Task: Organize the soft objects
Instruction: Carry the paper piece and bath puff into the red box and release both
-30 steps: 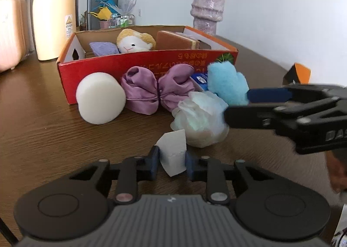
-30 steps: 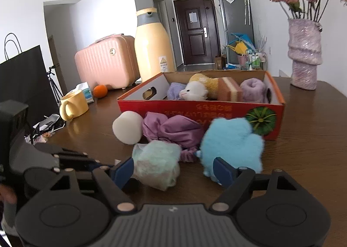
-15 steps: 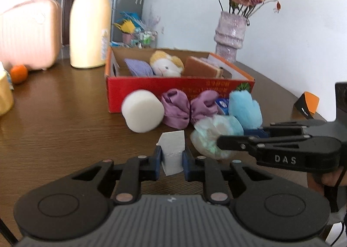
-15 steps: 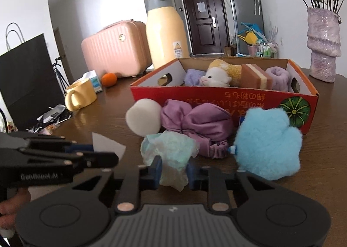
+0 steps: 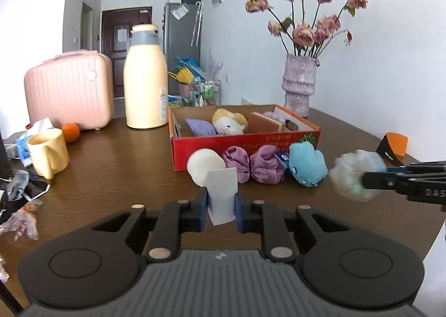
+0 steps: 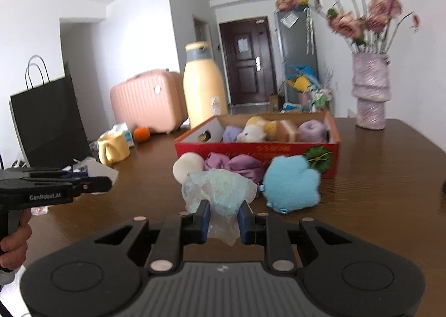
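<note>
1. My left wrist camera sits just behind my left tongs (image 5: 221, 207), low over the counter (image 5: 111, 177), facing the red box (image 5: 245, 147) and the far door.
2. My right wrist camera sits just behind my right tongs (image 6: 223, 219), facing the same red box (image 6: 256, 150) from slightly further right.
3. Both views share the box, the vase (image 5: 298, 85) and the pink suitcase (image 6: 147, 99); each catches the other tongs at its edge.

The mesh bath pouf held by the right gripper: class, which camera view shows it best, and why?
The right wrist view: the mesh bath pouf sits sharp and central, pinched in the right gripper. The left wrist view shows it only as a motion-blurred ball at the right edge.
</note>
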### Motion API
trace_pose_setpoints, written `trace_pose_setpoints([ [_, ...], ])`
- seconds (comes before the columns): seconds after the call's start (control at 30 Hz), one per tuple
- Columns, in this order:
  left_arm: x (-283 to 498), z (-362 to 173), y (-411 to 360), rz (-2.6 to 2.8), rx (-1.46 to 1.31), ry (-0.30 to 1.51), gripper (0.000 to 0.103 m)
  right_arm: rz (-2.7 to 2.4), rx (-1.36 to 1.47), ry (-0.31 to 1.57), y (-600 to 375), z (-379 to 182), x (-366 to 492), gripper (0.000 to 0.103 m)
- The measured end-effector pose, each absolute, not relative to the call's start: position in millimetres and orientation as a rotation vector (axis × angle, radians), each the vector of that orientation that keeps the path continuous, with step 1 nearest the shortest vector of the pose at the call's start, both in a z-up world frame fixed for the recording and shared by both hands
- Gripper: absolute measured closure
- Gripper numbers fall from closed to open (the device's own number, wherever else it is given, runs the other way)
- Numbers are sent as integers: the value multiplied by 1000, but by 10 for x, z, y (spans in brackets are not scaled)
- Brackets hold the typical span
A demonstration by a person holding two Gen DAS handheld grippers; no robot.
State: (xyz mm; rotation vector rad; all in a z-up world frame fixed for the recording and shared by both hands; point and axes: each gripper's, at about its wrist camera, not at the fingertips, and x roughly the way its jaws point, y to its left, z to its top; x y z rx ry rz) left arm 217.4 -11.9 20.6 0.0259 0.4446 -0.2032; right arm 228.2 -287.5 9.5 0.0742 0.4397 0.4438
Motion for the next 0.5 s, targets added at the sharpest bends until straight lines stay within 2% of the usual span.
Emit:
trace_pose_setpoints([
  [0.23, 2017, 315, -142, -206, 30, 415, 83, 406, 90, 392, -3046, 190, 2026, 82],
  [0.5, 2214, 413, -171, -217, 27, 405, 83, 376, 103, 376, -3178, 213, 2133, 82],
])
